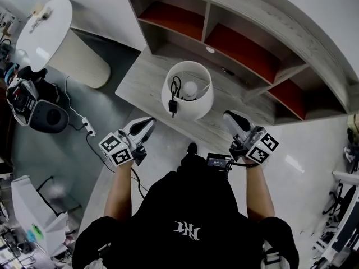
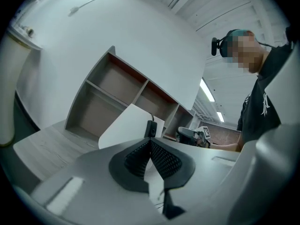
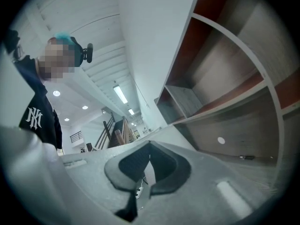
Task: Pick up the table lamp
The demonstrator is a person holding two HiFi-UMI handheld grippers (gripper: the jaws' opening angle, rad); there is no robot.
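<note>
The table lamp [image 1: 197, 106] stands near the front edge of the desk [image 1: 140, 77], its white shade holding a bulb [image 1: 191, 88] and a looped black cord [image 1: 176, 86]. The left gripper [image 1: 151, 121] and right gripper [image 1: 228, 116] flank it, jaws pressed together, empty.

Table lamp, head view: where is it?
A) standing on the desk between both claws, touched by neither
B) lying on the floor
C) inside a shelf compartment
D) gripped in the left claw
A: the table lamp stands on the desk, with the left claw and right claw shut either side, apart from it.
</note>
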